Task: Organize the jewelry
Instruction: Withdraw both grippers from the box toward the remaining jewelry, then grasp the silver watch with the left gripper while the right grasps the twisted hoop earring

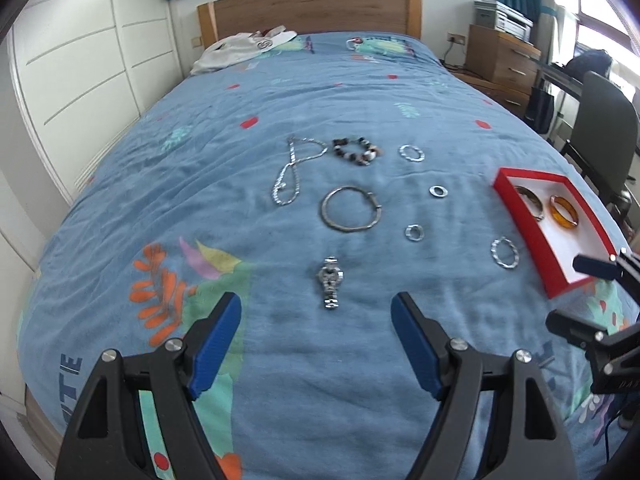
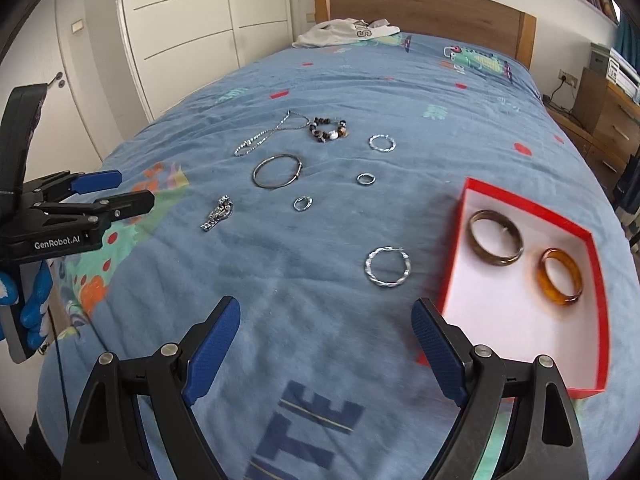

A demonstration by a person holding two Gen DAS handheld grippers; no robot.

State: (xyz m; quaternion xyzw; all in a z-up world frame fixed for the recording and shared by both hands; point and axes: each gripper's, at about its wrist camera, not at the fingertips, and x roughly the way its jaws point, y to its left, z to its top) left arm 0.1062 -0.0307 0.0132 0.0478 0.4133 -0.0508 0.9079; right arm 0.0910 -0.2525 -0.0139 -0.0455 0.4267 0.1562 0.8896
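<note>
Jewelry lies on a blue bedspread: a silver watch [image 1: 330, 282] [image 2: 217, 213], a large silver bangle [image 1: 350, 209] [image 2: 277, 171], a chain necklace [image 1: 294, 170] [image 2: 269, 132], a beaded bracelet [image 1: 357, 151] [image 2: 329, 129] and several silver hoops, one twisted hoop [image 1: 505, 252] [image 2: 387, 266] nearest the box. A red box [image 1: 516, 176] [image 2: 528, 206] holds a brown bangle [image 2: 496, 243] and an amber bangle [image 2: 560, 277]. My left gripper [image 1: 318, 342] is open and empty, just short of the watch. My right gripper [image 2: 326, 344] is open and empty, near the twisted hoop and the box's near left corner.
A wooden headboard [image 1: 308, 10] and white clothing [image 1: 240, 50] are at the bed's far end. White wardrobe doors [image 2: 192, 20] stand left. A wooden drawer unit [image 1: 500, 64] and a chair [image 1: 604, 128] stand right of the bed.
</note>
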